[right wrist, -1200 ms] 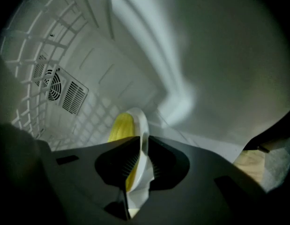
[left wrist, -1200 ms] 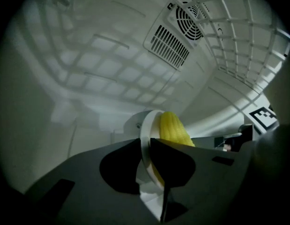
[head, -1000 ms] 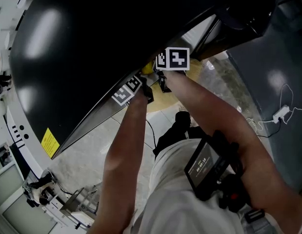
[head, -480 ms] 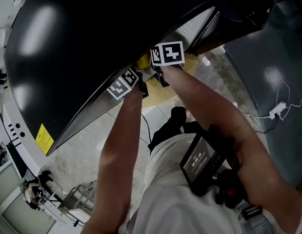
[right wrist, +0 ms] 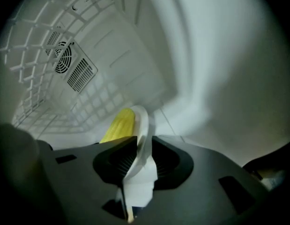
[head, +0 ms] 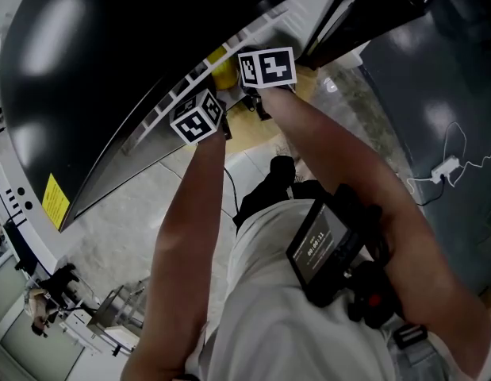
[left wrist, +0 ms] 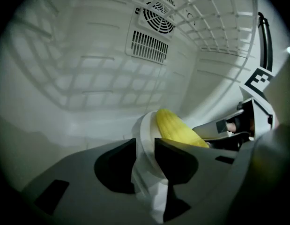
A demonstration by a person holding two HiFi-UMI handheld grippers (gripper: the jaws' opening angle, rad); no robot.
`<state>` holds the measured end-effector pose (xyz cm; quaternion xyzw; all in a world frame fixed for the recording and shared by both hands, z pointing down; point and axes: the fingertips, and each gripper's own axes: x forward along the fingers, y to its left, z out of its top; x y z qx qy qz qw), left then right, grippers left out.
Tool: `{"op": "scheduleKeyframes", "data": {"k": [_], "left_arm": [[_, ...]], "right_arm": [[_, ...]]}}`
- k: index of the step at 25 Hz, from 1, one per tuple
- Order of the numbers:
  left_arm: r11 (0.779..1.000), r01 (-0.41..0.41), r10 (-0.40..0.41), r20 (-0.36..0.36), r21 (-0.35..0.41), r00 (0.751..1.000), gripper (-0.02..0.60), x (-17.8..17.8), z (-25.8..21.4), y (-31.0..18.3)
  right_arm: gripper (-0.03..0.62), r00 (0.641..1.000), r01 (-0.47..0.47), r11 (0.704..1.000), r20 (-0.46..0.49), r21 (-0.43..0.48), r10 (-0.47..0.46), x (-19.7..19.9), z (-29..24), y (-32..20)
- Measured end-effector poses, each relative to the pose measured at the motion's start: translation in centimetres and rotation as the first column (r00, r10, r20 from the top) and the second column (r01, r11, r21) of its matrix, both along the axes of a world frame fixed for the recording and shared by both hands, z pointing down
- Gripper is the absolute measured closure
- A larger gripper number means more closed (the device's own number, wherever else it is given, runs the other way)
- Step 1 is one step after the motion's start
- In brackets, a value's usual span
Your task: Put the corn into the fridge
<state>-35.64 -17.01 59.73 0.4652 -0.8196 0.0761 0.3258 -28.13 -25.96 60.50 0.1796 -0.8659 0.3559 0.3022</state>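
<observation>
Where my two arms reach in past the black door [head: 110,62], both tongs are inside the white fridge [left wrist: 79,78] and each is clamped on the rim of the same white plate [left wrist: 145,135]. My left tongs [left wrist: 144,165] have their jaws nearly together, with only the thin plate edge pinched between them. My right tongs [right wrist: 144,158] grip the opposite edge the same way, jaws narrow on the rim. The corn [left wrist: 175,130] lies on the plate, bare and yellow. In the left gripper view its long axis runs slantwise, with the rounded end up near the rim by my left tongs, facing the back wall, and the other end down toward my right tongs at the picture's right edge. In the right gripper view the cob lies just left of the rim and stretches away from the jaws toward the back of the fridge. A round fan grille with a slotted vent [left wrist: 152,29] sits on the back wall, and a wire shelf [left wrist: 215,18] runs overhead. In the head view only a small patch of yellow shows between the two marker cubes, beside the door's edge.
</observation>
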Motion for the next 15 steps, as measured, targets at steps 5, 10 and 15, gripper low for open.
{"op": "scheduleKeyframes", "data": {"k": [5,10,15], "left_arm": [[1.000,-0.011,0.011,0.049,0.011,0.999,0.477,-0.4,-0.5,0.7],[0.998,-0.060,0.059,0.094,0.011,0.994,0.477,0.1,-0.7,1.8],[0.995,-0.093,0.090,0.086,0.036,0.992,0.477,0.7,-1.4,2.3]], "right_arm": [[0.517,1.000,-0.017,1.000,0.013,0.016,0.017,0.2,-0.2,-0.6],[0.517,0.999,-0.013,1.000,0.040,0.018,0.013,0.4,-0.4,-0.4],[0.517,0.999,-0.006,1.000,0.053,0.020,0.005,0.5,-0.8,-0.1]]}}
